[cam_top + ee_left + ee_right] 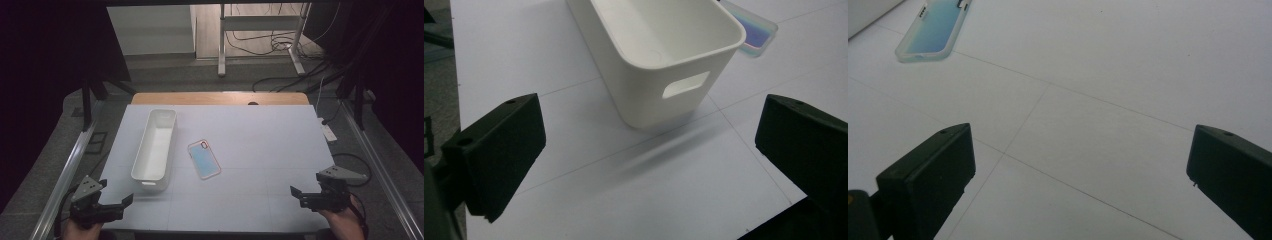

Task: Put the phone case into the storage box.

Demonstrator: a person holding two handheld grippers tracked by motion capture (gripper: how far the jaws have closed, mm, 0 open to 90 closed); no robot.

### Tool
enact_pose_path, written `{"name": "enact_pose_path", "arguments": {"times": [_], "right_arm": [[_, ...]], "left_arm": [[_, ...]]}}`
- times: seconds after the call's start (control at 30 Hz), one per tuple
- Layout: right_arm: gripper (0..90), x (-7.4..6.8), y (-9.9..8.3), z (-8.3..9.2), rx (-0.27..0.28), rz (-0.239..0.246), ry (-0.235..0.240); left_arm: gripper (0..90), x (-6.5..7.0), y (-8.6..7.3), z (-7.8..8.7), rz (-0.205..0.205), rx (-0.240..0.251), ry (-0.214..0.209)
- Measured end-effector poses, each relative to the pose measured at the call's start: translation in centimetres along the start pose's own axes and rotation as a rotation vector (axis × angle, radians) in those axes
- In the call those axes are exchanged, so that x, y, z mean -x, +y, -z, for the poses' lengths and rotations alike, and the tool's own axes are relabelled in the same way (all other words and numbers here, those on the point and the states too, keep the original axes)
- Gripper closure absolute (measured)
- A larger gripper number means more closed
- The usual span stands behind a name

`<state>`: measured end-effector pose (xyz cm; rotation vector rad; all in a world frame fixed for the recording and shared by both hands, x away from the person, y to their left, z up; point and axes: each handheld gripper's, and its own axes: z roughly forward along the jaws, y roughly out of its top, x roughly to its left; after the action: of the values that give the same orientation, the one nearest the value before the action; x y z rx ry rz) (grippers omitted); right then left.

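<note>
Grippers both spread wide, nothing between the jaws. My left hand-held gripper (111, 204) sits at the near left corner of the counter (260, 140), my right hand-held gripper (306, 196) at the near right corner. White bin (155, 145) stands lengthwise on the left half, its near end just ahead of my left jaws. Phone case (204, 158) lies flat just right of the bin, toward the counter's middle, apart from it.

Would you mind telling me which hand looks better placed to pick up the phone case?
Probably the right tool: open, with bare table up to the phone case. The left tool, also open, faces the white bin.
</note>
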<state>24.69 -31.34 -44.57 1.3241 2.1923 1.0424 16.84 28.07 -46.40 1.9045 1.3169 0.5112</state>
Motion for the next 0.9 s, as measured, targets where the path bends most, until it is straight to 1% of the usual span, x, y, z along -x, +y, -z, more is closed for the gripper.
{"name": "enact_pose_path", "arguments": {"times": [0.17,0.5,0.63,0.77,0.83,0.87,0.9], "right_arm": [[0.0,-0.05,0.03,-0.08,-0.008,0.008,-0.001],[0.0,-0.27,0.11,-0.27,-0.027,0.024,-0.004],[0.0,-0.34,0.12,-0.27,-0.027,0.03,-0.004],[0.0,-0.57,0.19,-0.4,-0.041,0.054,-0.001],[0.0,-0.64,0.2,-0.42,-0.042,0.058,-0.005],[0.0,-0.79,0.24,-0.45,-0.045,0.073,-0.001],[0.0,-0.79,0.24,-0.45,-0.045,0.073,-0.001]], "left_arm": [[0.7,0.09,0.0,0.0,-0.016,-0.004,-0.004],[0.7,-0.17,-0.07,0.1,0.003,0.007,-0.023],[0.8,-0.14,-0.07,0.11,-0.004,0.006,-0.025],[0.8,-0.06,-0.05,0.07,-0.011,0.004,-0.022],[0.8,-0.07,-0.05,0.07,-0.011,0.004,-0.023],[0.8,-0.11,-0.05,0.06,-0.008,0.005,-0.024],[0.8,-0.11,-0.05,0.06,-0.008,0.005,-0.024]]}}
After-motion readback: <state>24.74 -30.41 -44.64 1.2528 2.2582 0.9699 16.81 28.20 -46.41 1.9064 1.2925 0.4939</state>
